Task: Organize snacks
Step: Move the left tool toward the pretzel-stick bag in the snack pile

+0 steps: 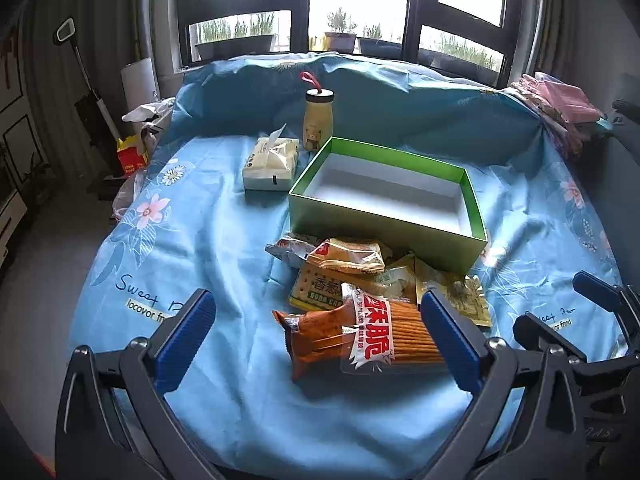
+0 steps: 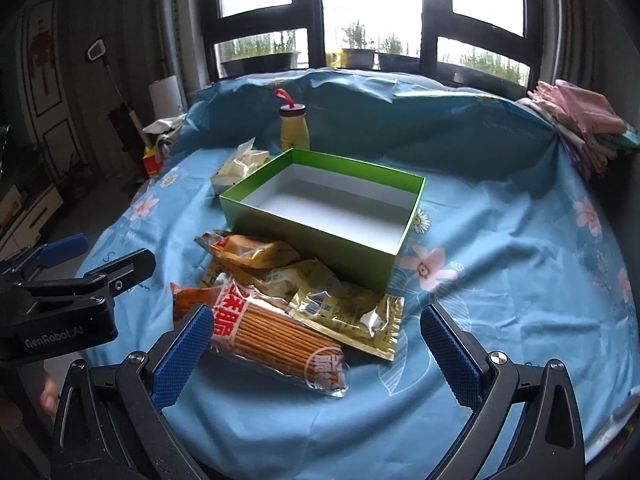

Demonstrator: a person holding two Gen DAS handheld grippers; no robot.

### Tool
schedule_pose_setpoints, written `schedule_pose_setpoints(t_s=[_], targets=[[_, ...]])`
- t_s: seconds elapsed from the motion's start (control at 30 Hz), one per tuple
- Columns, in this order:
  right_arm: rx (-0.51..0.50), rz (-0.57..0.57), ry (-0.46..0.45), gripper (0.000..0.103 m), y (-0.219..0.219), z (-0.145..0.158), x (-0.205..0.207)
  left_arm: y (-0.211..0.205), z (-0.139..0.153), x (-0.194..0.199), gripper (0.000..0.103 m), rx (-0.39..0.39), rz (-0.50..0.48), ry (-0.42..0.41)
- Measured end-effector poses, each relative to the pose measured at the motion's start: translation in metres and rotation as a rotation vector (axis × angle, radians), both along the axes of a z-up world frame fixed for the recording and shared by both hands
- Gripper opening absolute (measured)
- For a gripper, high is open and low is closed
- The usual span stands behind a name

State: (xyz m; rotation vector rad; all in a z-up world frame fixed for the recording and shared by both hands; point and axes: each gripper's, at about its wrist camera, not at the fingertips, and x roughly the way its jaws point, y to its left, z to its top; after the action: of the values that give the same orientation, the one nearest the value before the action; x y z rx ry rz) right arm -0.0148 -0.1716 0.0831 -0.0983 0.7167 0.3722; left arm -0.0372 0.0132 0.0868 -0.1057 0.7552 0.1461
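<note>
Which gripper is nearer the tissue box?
Left. The left gripper hovers over the snack pile, on the tissue box's side; the right gripper hovers farther right.

I see a blue flower cloth (image 1: 208,240) spread over the desk. A tissue box (image 1: 271,164) sits on the cloth, with one tissue poking up. Just behind the tissue box stands a yellow bottle (image 1: 318,120) with a dark lid and a red loop. Left of the tissue box, off the cloth, is a small red box (image 1: 131,156). Far right of it lies a pile of pink cloths (image 1: 560,108). Behind everything is a big window (image 1: 352,4) with plant pots (image 1: 340,40).
</note>
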Motion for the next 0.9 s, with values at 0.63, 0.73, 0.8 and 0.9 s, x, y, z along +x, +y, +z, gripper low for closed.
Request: schedule_pose_setpoints(t_s=[0.63, 0.73, 0.8, 0.9], targets=[[0.140, 0.072, 0.134, 0.103, -0.022, -0.034, 0.016, 0.007, -0.039, 0.017, 0.103, -0.184, -0.094, 0.114], [0.199, 0.101, 0.184, 0.102, -0.030, -0.047, 0.019, 0.012, -0.050, 0.015, 0.103, -0.230, -0.131, 0.120], [0.221, 0.110, 0.208, 0.103, -0.035, -0.056, 0.021, 0.015, -0.058, 0.011, 0.103, -0.275, -0.166, 0.119], [0.272, 0.133, 0.263, 0.103, -0.040, -0.074, 0.024, 0.016, -0.070, 0.008, 0.102, -0.331, -0.206, 0.130]])
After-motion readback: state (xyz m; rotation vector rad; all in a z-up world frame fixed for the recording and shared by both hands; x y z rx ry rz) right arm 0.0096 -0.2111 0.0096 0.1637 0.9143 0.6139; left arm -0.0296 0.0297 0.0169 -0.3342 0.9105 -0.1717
